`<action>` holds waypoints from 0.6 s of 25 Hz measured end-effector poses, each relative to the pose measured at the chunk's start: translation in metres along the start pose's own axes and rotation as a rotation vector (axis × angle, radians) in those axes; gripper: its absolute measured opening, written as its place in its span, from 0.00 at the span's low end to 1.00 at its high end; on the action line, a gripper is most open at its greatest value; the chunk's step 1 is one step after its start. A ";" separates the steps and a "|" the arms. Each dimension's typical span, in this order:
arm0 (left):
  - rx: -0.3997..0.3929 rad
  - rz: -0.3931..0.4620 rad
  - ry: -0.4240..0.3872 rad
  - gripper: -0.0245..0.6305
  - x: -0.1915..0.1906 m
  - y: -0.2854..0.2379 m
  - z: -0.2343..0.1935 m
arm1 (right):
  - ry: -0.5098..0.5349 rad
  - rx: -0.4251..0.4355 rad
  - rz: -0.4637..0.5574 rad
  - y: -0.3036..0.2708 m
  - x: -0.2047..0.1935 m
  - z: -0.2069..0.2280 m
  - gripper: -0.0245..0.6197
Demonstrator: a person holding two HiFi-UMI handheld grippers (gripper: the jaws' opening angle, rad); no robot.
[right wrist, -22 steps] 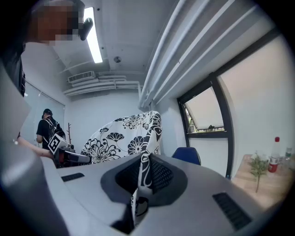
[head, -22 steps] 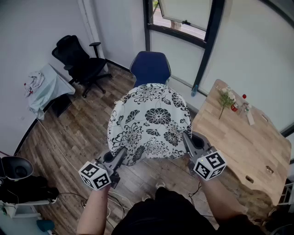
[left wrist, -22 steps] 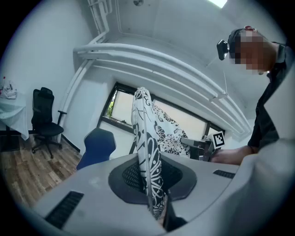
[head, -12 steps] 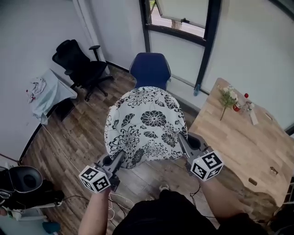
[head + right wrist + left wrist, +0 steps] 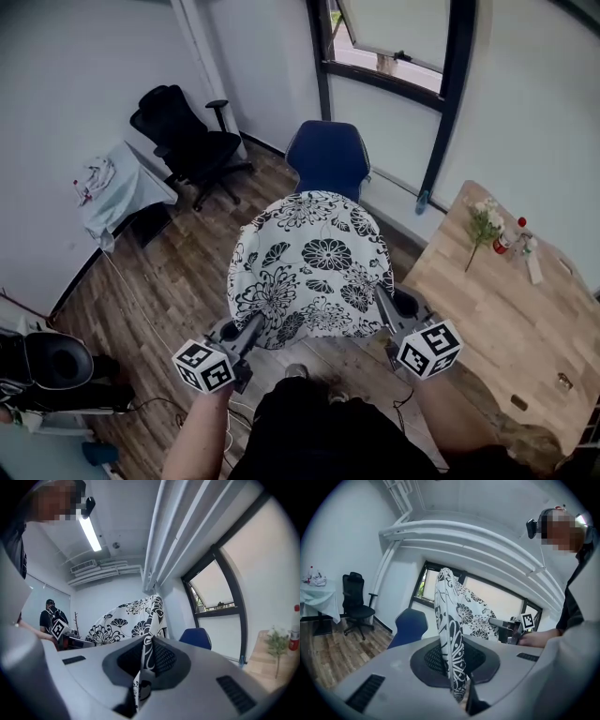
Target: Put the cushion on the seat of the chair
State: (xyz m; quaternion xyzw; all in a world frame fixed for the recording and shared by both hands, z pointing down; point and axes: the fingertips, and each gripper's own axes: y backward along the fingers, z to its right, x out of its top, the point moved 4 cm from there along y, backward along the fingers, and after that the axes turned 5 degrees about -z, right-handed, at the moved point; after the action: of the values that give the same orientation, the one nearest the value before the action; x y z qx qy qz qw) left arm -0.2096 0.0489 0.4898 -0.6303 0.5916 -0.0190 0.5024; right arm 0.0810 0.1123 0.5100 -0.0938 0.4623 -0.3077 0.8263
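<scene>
A white cushion with black flowers [image 5: 313, 267] hangs in the air between both grippers, held flat and level in front of the person. My left gripper [image 5: 251, 325] is shut on its near left edge, where the fabric [image 5: 451, 653] runs down between the jaws. My right gripper [image 5: 382, 302] is shut on the near right edge, with the cloth [image 5: 144, 663] pinched between its jaws. The blue chair [image 5: 328, 158] stands just beyond the cushion, by the window wall; the cushion hides its seat in the head view. The chair [image 5: 408, 625] shows in the left gripper view and the chair [image 5: 197, 637] in the right gripper view.
A wooden table [image 5: 506, 300] with a flower sprig and small bottles stands to the right. A black office chair [image 5: 187, 141] and a cloth-covered small table [image 5: 122, 192] are at the back left. Dark equipment [image 5: 52, 366] and cables lie on the wood floor at the lower left.
The view has shifted a little, with the blue chair and cushion now slightly lower and to the right in frame. Both grippers keep their hold on the cushion.
</scene>
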 end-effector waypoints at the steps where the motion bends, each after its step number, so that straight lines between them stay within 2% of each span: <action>1: 0.001 0.001 0.000 0.07 0.001 0.000 -0.001 | 0.001 0.001 -0.001 0.001 0.000 0.000 0.09; 5: 0.027 -0.008 0.014 0.07 0.003 0.005 0.016 | -0.020 0.019 -0.017 0.019 0.004 0.002 0.09; 9: 0.139 0.005 0.011 0.07 0.004 0.020 0.064 | -0.028 0.146 -0.021 0.040 0.013 0.008 0.09; 12: 0.176 -0.005 0.015 0.07 0.012 0.019 0.052 | -0.062 0.182 -0.020 0.023 0.011 0.012 0.09; 15: 0.168 0.015 -0.006 0.07 0.010 0.009 0.030 | -0.044 0.178 0.001 0.004 0.007 0.015 0.09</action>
State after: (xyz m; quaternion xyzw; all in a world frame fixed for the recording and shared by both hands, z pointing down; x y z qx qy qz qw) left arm -0.1946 0.0610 0.4637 -0.5817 0.5910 -0.0628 0.5554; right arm 0.0978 0.1096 0.5116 -0.0266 0.4149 -0.3450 0.8415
